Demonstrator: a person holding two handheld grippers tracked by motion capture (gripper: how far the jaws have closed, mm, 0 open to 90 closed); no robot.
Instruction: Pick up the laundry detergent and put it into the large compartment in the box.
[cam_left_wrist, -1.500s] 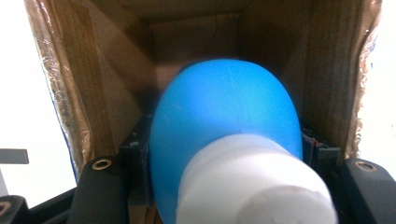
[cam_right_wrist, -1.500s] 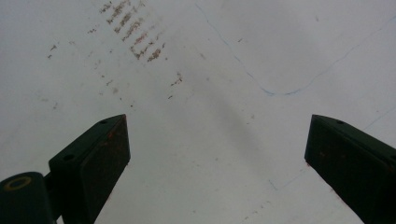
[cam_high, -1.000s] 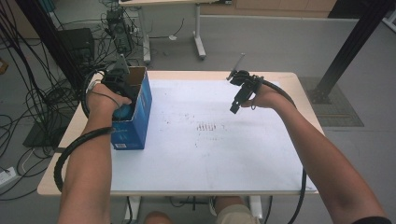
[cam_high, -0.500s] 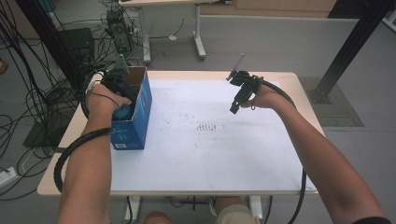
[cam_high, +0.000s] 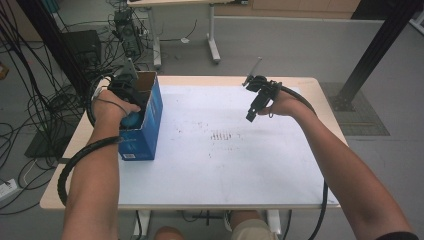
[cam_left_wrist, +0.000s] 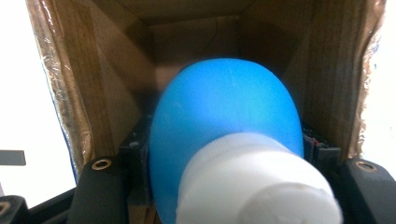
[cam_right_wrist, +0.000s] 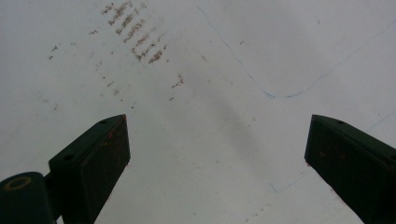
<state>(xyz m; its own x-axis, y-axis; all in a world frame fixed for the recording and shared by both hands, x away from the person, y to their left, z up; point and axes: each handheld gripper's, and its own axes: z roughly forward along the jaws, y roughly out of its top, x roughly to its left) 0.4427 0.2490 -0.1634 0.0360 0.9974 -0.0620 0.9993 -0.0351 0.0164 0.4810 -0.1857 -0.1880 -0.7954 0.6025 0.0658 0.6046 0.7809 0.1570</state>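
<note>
Left gripper (cam_high: 131, 100) was clamped on a blue bottle (cam_left_wrist: 224, 135) with a white cap (cam_left_wrist: 257, 182), sitting inside the open blue cardboard box (cam_high: 150, 125); the bottle's long axis ran along the jaws, cap toward the hand, rounded base pointing deeper into the box. Right gripper (cam_high: 254, 107) was well to the box's right, above the white table (cam_high: 225, 165), jaws spread wide, holding nothing. Left hand was clearly nearer; any release or pull-out looked like its job.

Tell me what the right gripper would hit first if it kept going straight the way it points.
Probably the bare white table sheet. The right gripper has its jaws wide apart with nothing between them, angled down at the sheet near some brown scuff marks. Depth is unclear.
</note>
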